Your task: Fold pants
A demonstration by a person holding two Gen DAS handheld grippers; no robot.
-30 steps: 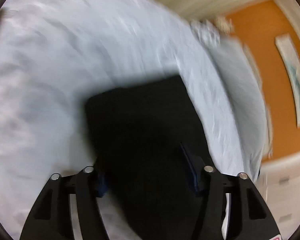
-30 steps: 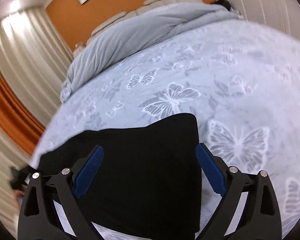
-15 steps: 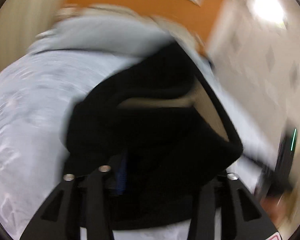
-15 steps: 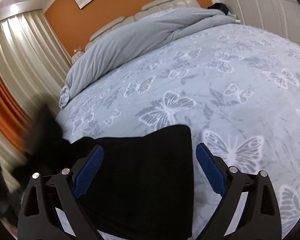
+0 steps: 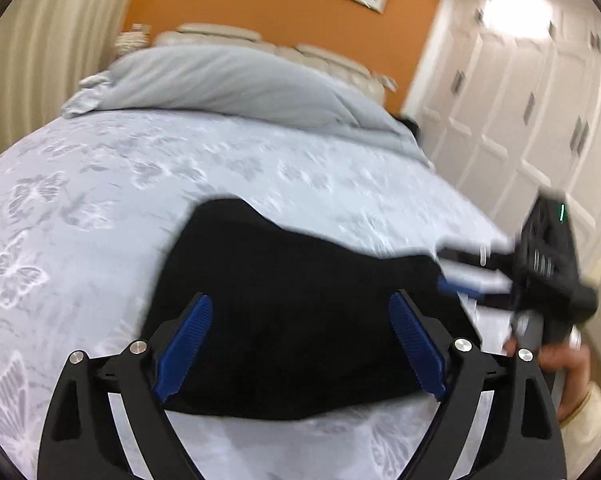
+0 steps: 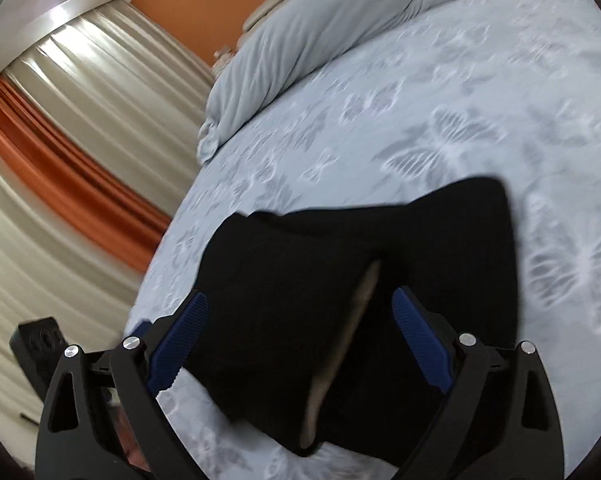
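Lying folded on the near part of the butterfly-print bedspread (image 5: 100, 184), the black pants (image 5: 300, 312) are sitting as a compact, roughly rectangular bundle, with the grey duvet (image 5: 228, 84) bunched up at the far end of the bed. The left gripper (image 5: 300, 344) is hovering just above the near edge of the bundle with its jaws opening wide; the cloth is showing between the blue pads (image 5: 184, 344), but neither pad is pressing on it. The right gripper (image 6: 300, 344) is hanging over the same pants (image 6: 380, 280) from the right side, its jaws spread apart too and pinching nothing.

In the right wrist view a pale strip of lining (image 6: 352, 320) is peeking out along a slit in the top layer, so the fold is probably not lying fully flat there. That loose flap looks like the main risk: a finger dragging across it could catch the edge and peel the top layer open. Pressing down unevenly on the soft mattress could also be skewing the stack, and pulling away low might be towing the fabric along and rumpling the bedspread beneath. With both views blurred, the exact edges are hard to judge.
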